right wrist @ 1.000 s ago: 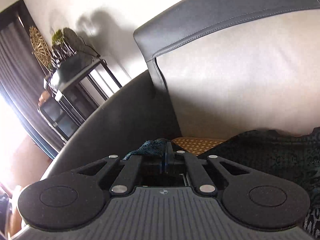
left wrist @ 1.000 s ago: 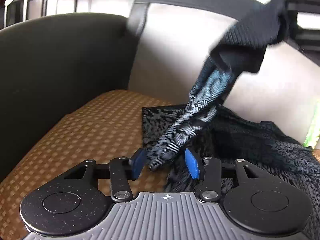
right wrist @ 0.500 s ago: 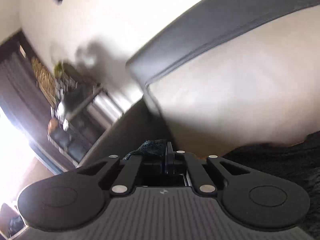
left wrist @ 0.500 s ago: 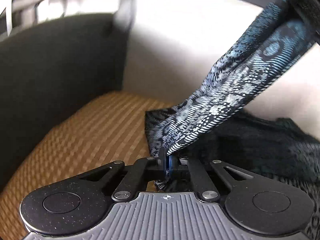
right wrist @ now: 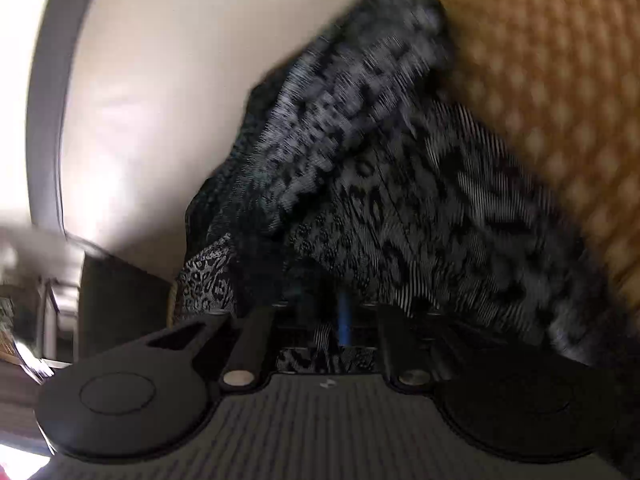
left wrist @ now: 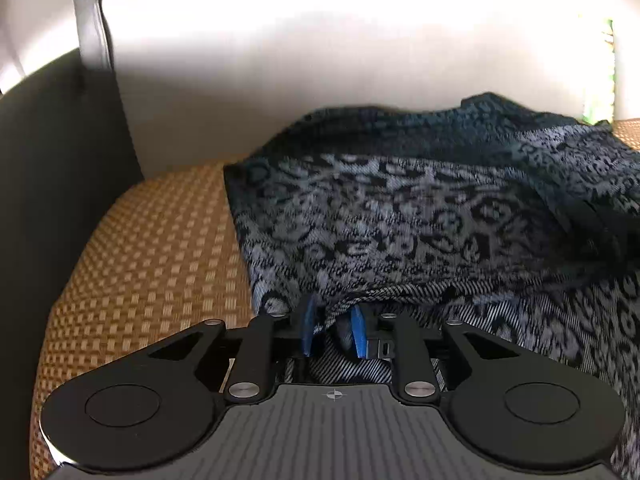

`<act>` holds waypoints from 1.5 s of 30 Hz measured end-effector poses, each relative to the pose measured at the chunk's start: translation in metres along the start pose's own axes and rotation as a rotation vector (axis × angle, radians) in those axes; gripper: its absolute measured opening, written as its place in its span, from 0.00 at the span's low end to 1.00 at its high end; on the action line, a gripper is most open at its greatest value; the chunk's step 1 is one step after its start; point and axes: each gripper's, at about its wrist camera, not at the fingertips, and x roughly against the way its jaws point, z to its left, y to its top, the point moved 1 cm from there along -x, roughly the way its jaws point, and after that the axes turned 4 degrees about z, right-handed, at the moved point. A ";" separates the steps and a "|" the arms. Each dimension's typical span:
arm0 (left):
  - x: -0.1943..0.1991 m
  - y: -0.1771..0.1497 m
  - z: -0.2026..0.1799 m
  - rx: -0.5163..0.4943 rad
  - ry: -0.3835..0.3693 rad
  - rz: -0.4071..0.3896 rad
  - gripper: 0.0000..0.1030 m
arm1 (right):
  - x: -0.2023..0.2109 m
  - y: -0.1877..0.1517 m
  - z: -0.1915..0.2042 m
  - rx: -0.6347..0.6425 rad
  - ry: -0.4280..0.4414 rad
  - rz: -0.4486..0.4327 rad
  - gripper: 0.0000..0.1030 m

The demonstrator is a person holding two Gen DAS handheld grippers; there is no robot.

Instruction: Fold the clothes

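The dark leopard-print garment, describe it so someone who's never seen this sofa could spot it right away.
Start at the sofa's woven orange-brown seat cushion, below the pale leather backrest. On the seat, reaching back to the backrest, lies the dark leopard-print garment, a soft knit in black and grey-blue. It is the only patterned cloth there, and the left gripper sits at its near edge.

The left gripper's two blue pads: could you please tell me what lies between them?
In the left wrist view, the near edge of the patterned garment sits in the gap of the left gripper; the pads stand apart, not pinching it.
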 end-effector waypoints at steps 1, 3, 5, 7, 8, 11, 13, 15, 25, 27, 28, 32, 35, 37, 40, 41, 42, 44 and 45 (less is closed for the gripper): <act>0.003 -0.002 0.001 0.004 -0.011 0.005 0.32 | 0.005 0.001 0.005 0.037 -0.012 -0.017 0.29; 0.002 -0.006 0.005 0.016 -0.028 0.016 0.40 | 0.013 0.003 0.014 0.100 -0.049 -0.048 0.29; 0.007 -0.011 0.006 0.015 -0.045 0.026 0.43 | 0.019 0.003 0.020 0.188 -0.118 -0.055 0.29; 0.008 -0.013 0.007 0.010 -0.058 0.033 0.47 | 0.021 -0.006 0.038 0.366 -0.175 -0.063 0.29; 0.009 -0.015 0.009 0.006 -0.069 0.035 0.50 | 0.021 -0.011 0.047 0.455 -0.202 -0.066 0.31; 0.015 -0.016 0.014 0.016 -0.098 0.036 0.52 | 0.018 -0.023 0.070 0.653 -0.216 -0.071 0.43; 0.021 -0.015 0.017 0.031 -0.098 0.019 0.53 | 0.009 -0.021 0.078 0.701 -0.216 -0.065 0.51; 0.026 -0.013 0.018 0.045 -0.073 -0.015 0.58 | -0.002 -0.011 0.080 0.706 -0.236 -0.065 0.53; 0.015 -0.013 0.013 0.072 -0.046 -0.014 0.58 | -0.040 0.025 0.062 0.613 -0.266 0.032 0.46; 0.014 -0.015 0.012 0.066 -0.042 -0.011 0.58 | -0.037 0.026 0.059 0.577 -0.228 0.029 0.05; 0.015 -0.016 0.013 0.061 -0.041 -0.015 0.58 | -0.033 0.027 0.058 0.547 -0.191 0.016 0.02; 0.014 -0.022 0.020 0.072 -0.034 -0.018 0.58 | 0.043 0.018 0.047 0.397 -0.018 -0.234 0.02; 0.012 -0.026 0.027 0.100 -0.031 -0.009 0.58 | 0.080 0.003 0.008 0.228 -0.107 -0.266 0.04; 0.012 -0.029 0.031 0.108 -0.021 -0.005 0.58 | 0.079 -0.011 -0.013 0.230 -0.219 -0.138 0.07; 0.016 -0.028 0.035 0.097 -0.010 -0.011 0.58 | 0.093 -0.017 -0.023 0.238 -0.217 -0.114 0.12; 0.017 -0.025 0.035 0.091 -0.008 -0.014 0.58 | 0.099 -0.016 -0.020 0.263 -0.208 -0.134 0.22; 0.018 -0.021 0.035 0.088 -0.006 -0.019 0.58 | 0.102 -0.013 -0.013 0.317 -0.219 -0.154 0.29; 0.018 -0.012 0.035 0.090 -0.002 -0.030 0.59 | 0.100 0.000 0.003 0.421 -0.217 -0.157 0.55; 0.016 -0.008 0.036 0.095 0.001 -0.037 0.61 | 0.095 0.007 0.009 0.454 -0.207 -0.150 0.54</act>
